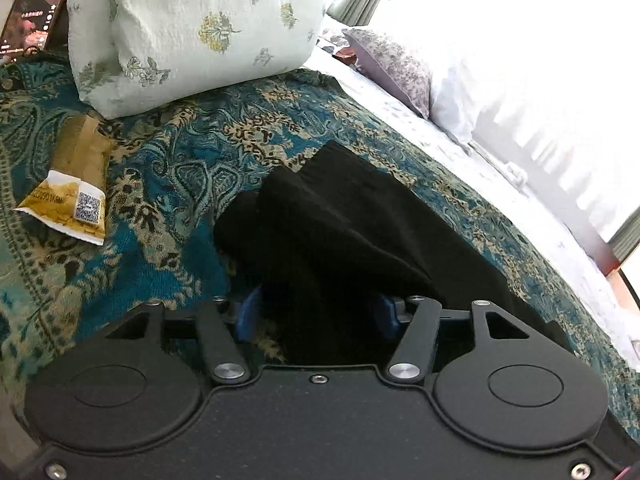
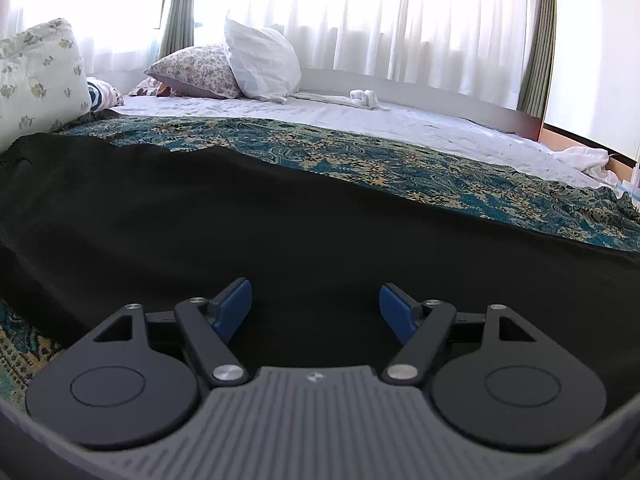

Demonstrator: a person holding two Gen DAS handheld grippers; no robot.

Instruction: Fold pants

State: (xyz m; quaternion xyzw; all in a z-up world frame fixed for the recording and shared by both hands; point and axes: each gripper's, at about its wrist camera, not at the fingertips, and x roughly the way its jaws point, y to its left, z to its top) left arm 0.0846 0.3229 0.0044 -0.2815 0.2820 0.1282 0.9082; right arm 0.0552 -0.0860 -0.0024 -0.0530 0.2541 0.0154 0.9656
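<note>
- Black fabric pants [image 1: 344, 232] drape over the left gripper [image 1: 316, 316], hiding its blue fingertips [image 1: 246, 314].
- Dark poster [image 1: 36, 4], at eleven o'clock, cropped by the frame.

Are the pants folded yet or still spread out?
Partly: bunched in layers at the left gripper, the pants lie spread flat before the right gripper.

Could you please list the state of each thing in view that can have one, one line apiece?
black pants: spread over the bedspread, one end bunched between the left fingers.
left gripper: open, fabric between the fingers, not clamped.
right gripper: open, over the pants.
yellow packet: lying flat, torn open.
floral pillow: propped upright.
curtains: drawn.
</note>
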